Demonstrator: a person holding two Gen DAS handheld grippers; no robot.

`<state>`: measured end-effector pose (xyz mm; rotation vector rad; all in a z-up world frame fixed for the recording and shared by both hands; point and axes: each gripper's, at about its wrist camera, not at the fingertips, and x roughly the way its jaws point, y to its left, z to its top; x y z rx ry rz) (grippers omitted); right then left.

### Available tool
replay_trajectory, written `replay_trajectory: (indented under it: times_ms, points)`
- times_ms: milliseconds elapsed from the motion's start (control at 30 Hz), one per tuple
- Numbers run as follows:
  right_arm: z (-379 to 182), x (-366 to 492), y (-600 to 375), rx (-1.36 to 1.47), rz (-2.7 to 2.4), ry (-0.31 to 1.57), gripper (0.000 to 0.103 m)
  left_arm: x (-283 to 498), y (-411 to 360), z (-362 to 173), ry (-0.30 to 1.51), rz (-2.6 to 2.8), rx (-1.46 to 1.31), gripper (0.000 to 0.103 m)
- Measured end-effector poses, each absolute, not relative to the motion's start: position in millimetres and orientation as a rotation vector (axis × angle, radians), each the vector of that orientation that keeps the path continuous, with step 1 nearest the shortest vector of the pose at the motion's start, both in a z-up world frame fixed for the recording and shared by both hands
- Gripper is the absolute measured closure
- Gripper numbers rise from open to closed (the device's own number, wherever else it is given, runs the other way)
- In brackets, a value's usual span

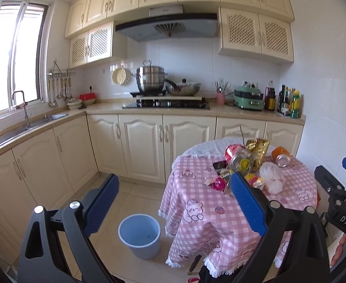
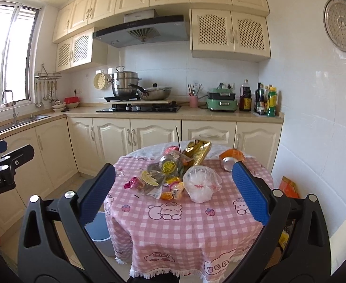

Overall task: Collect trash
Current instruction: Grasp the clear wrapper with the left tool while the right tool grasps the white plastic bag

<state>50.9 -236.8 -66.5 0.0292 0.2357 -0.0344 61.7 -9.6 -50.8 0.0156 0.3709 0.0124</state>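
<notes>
Several pieces of trash (image 2: pixel 173 176) lay heaped at the middle of the round counter (image 2: pixel 184 224): a gold foil bag (image 2: pixel 197 152), a crumpled clear plastic bag (image 2: pixel 200 182), a tipped orange bottle (image 2: pixel 231 158) and bright candy wrappers (image 2: pixel 131 184). A pink checked cloth with cartoon bears covered the counter. A blue bucket (image 1: pixel 140 234) stood on the tiled floor just beside it. The left gripper (image 1: pixel 173 202) and right gripper (image 2: pixel 173 193) both had their fingers spread wide, holding nothing. Cream cabinets (image 1: pixel 149 139) lined the kitchen behind.
</notes>
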Motion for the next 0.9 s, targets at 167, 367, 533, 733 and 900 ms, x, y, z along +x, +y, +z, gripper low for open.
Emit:
replay_trajectory:
  times_ms: [167, 367, 533, 733, 900]
  points:
    - [-84.8, 76.4, -247.1, 0.039, -0.050, 0.309, 0.006, 93.5, -16.7, -69.3, 0.457, -0.018, 0.024, 0.009]
    - [-115.7, 112.9, -268.2, 0.112, -0.052, 0.416, 0.006, 143.0, -30.0, -105.3, 0.632, -0.136, -0.015, 0.009]
    - [-140.1, 138.3, -289.8, 0.186, -0.049, 0.494, 0.006, 190.1, -38.9, -140.6, 0.802, -0.254, -0.084, 0.009]
    - [-161.2, 163.9, -315.5, 0.244, -0.095, 0.549, 0.006, 238.7, -52.5, -163.4, 0.885, -0.260, -0.103, 0.009]
    - [-170.4, 183.7, -335.6, 0.259, -0.141, 0.564, 0.006, 270.5, -70.8, -154.2, 0.872, -0.286, -0.076, 0.010]
